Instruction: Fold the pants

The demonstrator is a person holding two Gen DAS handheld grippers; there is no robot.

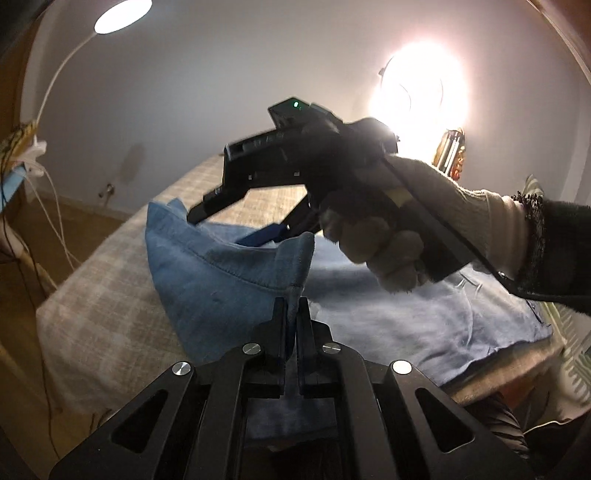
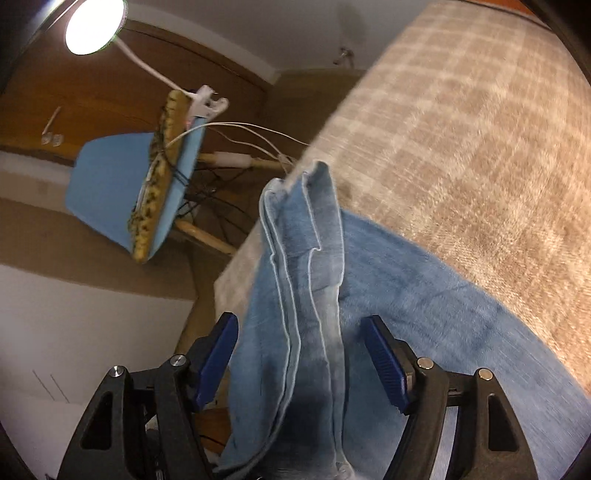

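Listing by view, left wrist first. Left gripper: jaws closed tight on a raised fold of the pants, pinching a hemmed edge that stood up between the fingers. Pants: blue denim, spread across a bed with a beige checked cover, reaching from the cover's left edge toward the right. Right gripper: hanging above the pants' far side, held by a gloved hand with a dark sleeve behind it; jaws parted, blue pads showing. Lamp: lit, upper left. A second bright light glared on the wall at right.

Right wrist view. Right gripper: jaws standing wide, no earlier picture to compare. Pants: a hanging band of denim with pale seams ran between the blue pads, touching neither; the rest lay on the bed near its left edge. Chair: blue, beside the bed, with white cables. Lamp: lit, top left.
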